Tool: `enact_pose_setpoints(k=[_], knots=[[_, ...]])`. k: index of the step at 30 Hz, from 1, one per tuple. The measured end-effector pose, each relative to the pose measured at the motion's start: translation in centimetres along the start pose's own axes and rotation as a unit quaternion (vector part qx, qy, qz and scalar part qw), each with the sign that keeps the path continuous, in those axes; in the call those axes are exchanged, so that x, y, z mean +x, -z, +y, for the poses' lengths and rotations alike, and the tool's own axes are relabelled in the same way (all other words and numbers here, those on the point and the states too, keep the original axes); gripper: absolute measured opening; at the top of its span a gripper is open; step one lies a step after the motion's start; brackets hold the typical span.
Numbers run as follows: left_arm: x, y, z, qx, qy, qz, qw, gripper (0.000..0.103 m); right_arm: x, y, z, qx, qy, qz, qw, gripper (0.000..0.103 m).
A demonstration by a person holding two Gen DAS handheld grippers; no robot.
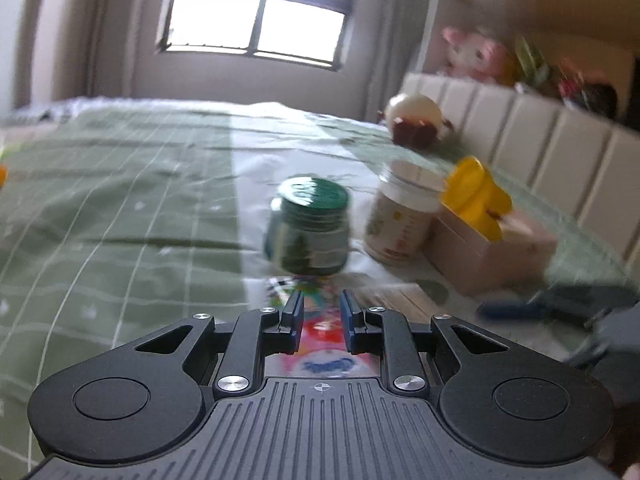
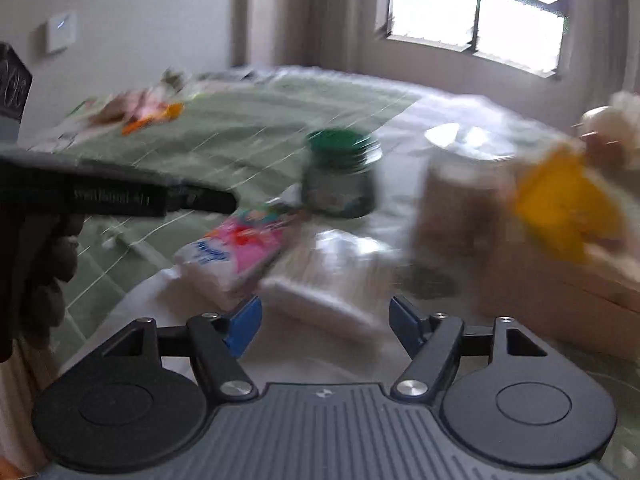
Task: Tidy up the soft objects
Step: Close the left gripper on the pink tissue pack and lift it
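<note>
My left gripper holds a soft pink tissue pack between its jaws, the blue pads closed on the crinkled printed wrapper, which runs back under the gripper body. In the right wrist view the same pack shows as a flat, pillowy rectangle with white ends, lifted at a slant off the left gripper's tip, and a hand is wrapped around that gripper's handle.

My right gripper stands with its jaws wide apart and nothing between the pads; a pale, flat wrapped pack lies just ahead of them, blurred.

Straight ahead of the left jaws stands a squat jar with a ribbed dark-green screw lid. To the right of it is a cream cylindrical tub with a white lid, then a tan cardboard box with a glossy yellow plastic piece sitting on top. Beyond those rests a round cream-and-brown plush, close to the padded, panelled headboard.

All of it sits on the bed, spread with a green sheet crossed by thin white lines and a plain white strip. Far to the left of the right jaws, a blurred heap of pink and orange soft items lies at the bed's edge.
</note>
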State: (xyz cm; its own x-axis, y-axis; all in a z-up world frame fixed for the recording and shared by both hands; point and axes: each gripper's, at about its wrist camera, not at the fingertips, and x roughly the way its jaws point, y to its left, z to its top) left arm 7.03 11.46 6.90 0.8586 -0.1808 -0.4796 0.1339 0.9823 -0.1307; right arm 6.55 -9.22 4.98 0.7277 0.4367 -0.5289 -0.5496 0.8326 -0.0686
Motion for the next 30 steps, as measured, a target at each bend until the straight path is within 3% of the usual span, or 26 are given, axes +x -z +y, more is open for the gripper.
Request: enact_pose_setpoints(k=[3,5,9,15,24,30], knots=[[1.5,0.3,-2.5,0.053,-0.021,0.021,0.9981,0.022,-1.0,0.7,-2.5,0.043,0.070,-0.038,0.996,0.082],[3.1,0.9,-3.9,0.091,-0.050,0.053,0.9932,0.022,-0.6,1.6,-3.8,0.071,0.106,-0.033,0.991,0.083],[3.9,2.0,-5.1,0.141,-0.064,0.068,0.9856,0.032,1.2,3.7,-5.7,0.115,0.091,0.012,0.989,0.083],[4.3,0.8,-3.8,0.076,-0.054,0.082,0.9922,0.032,1.3,3.9,-5.3,0.102,0.089,0.015,0.991,0.084],[4.5,0.4,-3.6,0.049,-0.041,0.089,0.9940,0.036,1.5,4.1,-5.9,0.116,0.056,0.023,0.991,0.093],[4.3,0.5,-3.5,0.047,-0.038,0.086,0.9945,0.036,1.8,4.0,-5.5,0.104,0.056,0.038,0.992,0.096]])
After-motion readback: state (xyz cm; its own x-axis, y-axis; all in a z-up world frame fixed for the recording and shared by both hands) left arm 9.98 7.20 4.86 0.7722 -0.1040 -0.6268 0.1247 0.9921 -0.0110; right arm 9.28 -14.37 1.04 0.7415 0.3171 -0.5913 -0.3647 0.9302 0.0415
